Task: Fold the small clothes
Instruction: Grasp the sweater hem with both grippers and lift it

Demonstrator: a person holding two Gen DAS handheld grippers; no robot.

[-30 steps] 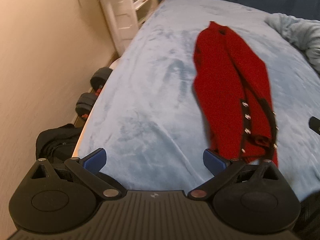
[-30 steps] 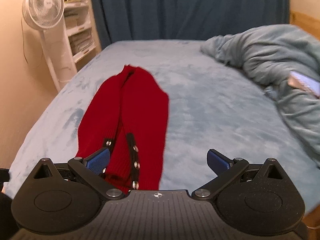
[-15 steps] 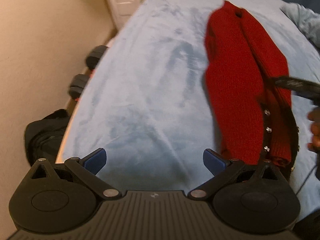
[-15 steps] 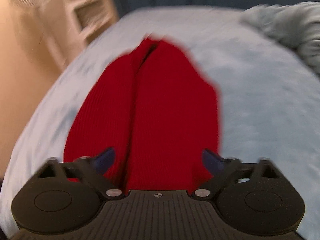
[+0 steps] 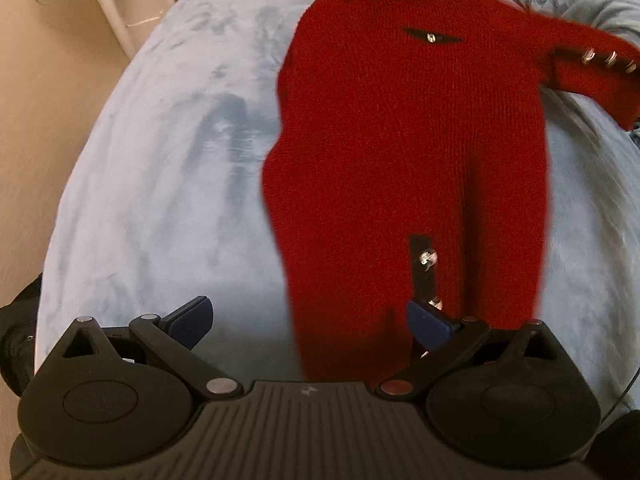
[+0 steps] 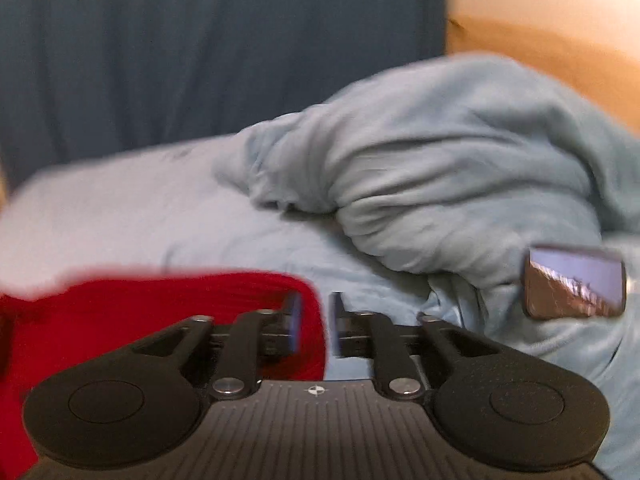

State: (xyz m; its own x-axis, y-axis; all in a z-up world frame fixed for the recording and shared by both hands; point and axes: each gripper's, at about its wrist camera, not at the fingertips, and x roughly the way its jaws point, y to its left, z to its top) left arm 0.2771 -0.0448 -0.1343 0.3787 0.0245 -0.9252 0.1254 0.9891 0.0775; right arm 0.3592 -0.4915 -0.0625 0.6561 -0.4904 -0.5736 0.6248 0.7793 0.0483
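Left wrist view showed the red sweater (image 5: 408,184) lying centre frame on the blue bed (image 5: 160,168), one sleeve drawn out upper right by the right gripper (image 6: 314,328), jaws closing on its cuff, presumably for folding, left gripper (image 5: 308,320) spread empty.

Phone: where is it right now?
Right wrist view, far right: the phone lies screen up on the crumpled blue blanket, well right of the red sweater.
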